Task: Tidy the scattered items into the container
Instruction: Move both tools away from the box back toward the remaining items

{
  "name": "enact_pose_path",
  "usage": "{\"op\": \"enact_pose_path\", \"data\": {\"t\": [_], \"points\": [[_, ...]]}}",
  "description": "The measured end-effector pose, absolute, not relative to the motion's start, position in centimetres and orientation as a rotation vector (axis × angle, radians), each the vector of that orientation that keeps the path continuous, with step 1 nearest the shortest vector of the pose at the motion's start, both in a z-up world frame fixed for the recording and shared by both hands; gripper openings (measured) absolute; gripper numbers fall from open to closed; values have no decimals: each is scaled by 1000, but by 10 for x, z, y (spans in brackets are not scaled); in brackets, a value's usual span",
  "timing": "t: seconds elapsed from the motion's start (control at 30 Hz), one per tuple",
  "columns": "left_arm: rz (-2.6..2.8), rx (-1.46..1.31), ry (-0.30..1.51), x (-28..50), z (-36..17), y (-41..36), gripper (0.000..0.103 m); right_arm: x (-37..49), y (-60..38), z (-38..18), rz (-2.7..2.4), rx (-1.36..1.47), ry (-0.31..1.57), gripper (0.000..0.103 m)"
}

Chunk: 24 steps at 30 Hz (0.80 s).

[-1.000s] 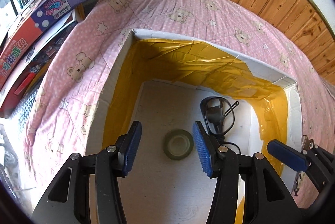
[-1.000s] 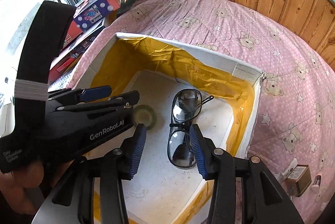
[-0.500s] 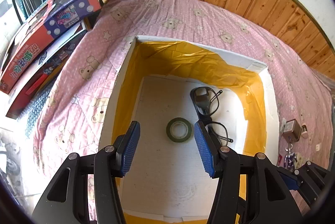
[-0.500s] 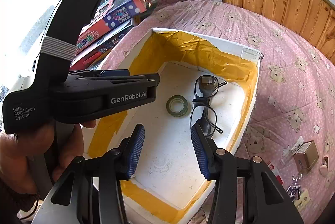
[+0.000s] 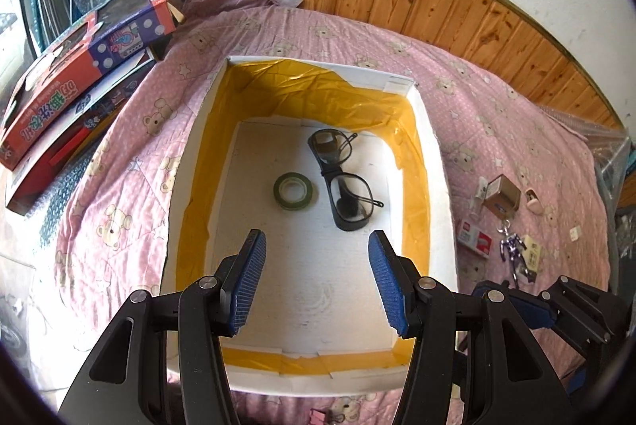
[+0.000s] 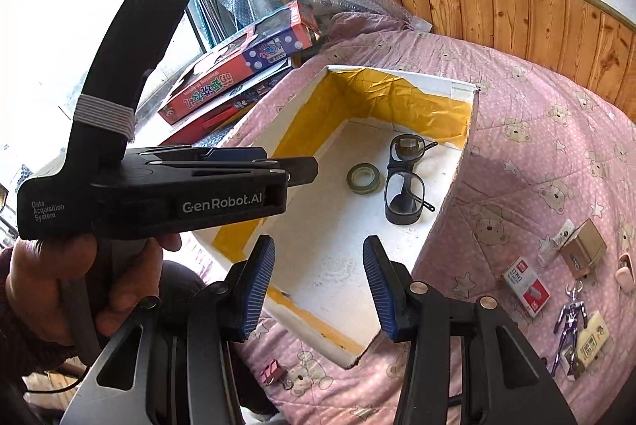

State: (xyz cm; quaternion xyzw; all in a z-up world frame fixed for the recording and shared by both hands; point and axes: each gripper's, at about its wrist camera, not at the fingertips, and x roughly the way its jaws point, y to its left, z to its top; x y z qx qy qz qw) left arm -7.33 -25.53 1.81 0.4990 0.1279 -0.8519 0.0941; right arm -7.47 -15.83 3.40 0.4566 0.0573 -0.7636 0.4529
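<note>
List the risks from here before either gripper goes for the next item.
The remaining items lie packed together right of the box, so the open right gripper may catch two at once. The keychain figure overlaps a small card and could drag it along. The glasses and tape roll already inside could get hit by a careless drop.
</note>
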Motion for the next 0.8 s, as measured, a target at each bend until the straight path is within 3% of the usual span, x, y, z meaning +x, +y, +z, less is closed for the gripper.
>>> {"op": "enact_pose_path", "data": {"t": [0.23, 0.5, 0.8], "points": [[-2600, 1445, 418, -34, 20, -229, 57, -55, -112, 39, -1888, 1047, 55, 48], [-2769, 1343, 301, 11, 26, -181, 57, -47, -49, 27, -1938, 1019, 3, 49], [-2943, 1445, 178, 16, 10, -101, 57, -58, 26, 6, -2035, 1095, -169, 49]]}}
